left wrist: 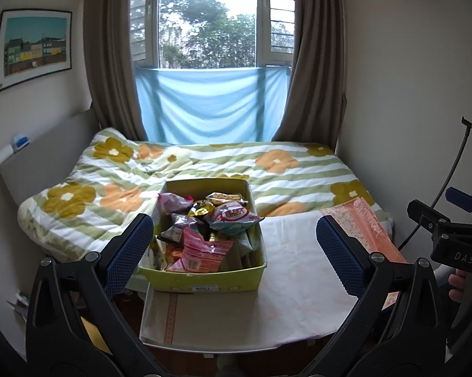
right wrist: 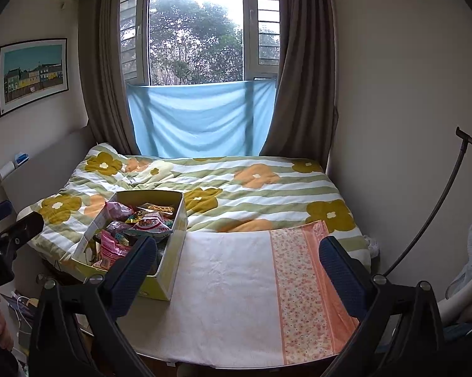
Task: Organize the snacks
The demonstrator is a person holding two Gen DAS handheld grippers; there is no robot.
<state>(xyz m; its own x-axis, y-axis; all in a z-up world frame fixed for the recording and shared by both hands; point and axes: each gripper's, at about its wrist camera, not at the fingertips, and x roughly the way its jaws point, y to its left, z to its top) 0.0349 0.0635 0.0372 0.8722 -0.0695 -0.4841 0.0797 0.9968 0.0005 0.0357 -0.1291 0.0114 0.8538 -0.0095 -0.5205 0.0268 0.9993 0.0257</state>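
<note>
A yellow-green cardboard box [left wrist: 204,278] stands on the left part of a cloth-covered table [left wrist: 298,282], filled with several snack packets, among them a pink one [left wrist: 198,254] and a light blue one [left wrist: 232,218]. My left gripper [left wrist: 236,251] is open and empty, held above the table's near edge, with the box between its blue pads. In the right wrist view the box [right wrist: 169,270] is at the left. My right gripper [right wrist: 239,270] is open and empty over the bare white cloth to the right of the box.
A bed with a flowered striped quilt [right wrist: 251,194] lies behind the table, below a window with brown curtains. The tablecloth has an orange flowered band [right wrist: 302,282] on the right. The right gripper's body [left wrist: 456,238] shows at the left view's right edge. Clutter lies on the floor at lower left.
</note>
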